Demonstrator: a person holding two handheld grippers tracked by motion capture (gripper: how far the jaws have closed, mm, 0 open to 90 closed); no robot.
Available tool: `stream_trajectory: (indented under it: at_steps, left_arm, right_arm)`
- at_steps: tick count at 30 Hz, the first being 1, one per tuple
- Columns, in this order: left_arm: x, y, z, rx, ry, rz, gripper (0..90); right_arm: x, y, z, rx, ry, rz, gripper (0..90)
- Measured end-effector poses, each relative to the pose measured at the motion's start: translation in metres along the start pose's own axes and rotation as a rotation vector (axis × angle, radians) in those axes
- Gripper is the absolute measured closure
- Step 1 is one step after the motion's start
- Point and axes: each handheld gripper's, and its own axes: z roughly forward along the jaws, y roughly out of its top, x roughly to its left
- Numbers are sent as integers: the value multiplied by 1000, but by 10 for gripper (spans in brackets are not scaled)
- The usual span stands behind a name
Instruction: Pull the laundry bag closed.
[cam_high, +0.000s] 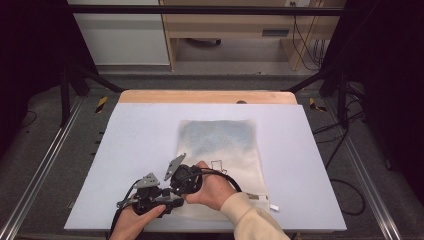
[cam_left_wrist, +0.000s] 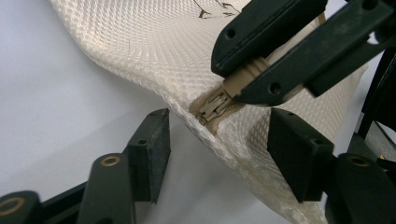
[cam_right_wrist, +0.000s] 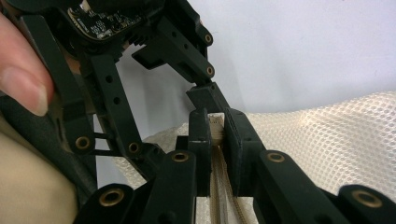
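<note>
Now the right gripper (cam_left_wrist: 261, 65) pinches the mesh bag's (cam_high: 220, 145) zipper pull (cam_left_wrist: 238, 81); left gripper (cam_left_wrist: 215, 149) gapes.

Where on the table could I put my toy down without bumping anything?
The table is bare to the left of the mesh pouch, between it and the left edge. There is a bare strip beyond the pouch, and another to its right. The near middle is crowded: both hands, the left claw and the right claw work there at the pouch's zipper.

No legible text, label, brand or number anywhere; dark line marking on cream mesh pouch (cam_high: 220, 150) unreadable.
</note>
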Motion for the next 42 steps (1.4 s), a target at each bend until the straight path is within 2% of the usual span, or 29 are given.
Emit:
stream_trajectory:
  at_steps: [6, 7, 11, 16, 23, 31, 42]
  left_arm:
    - [1, 2, 1, -8, -19, 2, 474]
    - [1, 2, 2, -10, -43, -2, 495]
    - [3, 3, 4, -5, -55, -2, 510]
    - [4, 3, 7, -10, -73, -29, 537]
    - [1, 4, 11, 2, -80, -29, 544]
    - [3, 4, 13, -1, -106, -44, 671]
    - [6, 4, 12, -15, -92, -29, 779]
  right_arm:
    - [-1, 1, -1, -3, 1, -1, 820]
    - [-1, 1, -1, -4, 1, 0, 820]
    - [-1, 1, -2, -3, 0, -1, 820]
    - [-1, 1, -3, -9, 0, 3, 820]
    - [0, 1, -4, -16, 0, 24, 820]
    - [-1, 0, -7, -15, 1, 29, 820]
    - [-1, -3, -9, -9, -9, 25, 819]
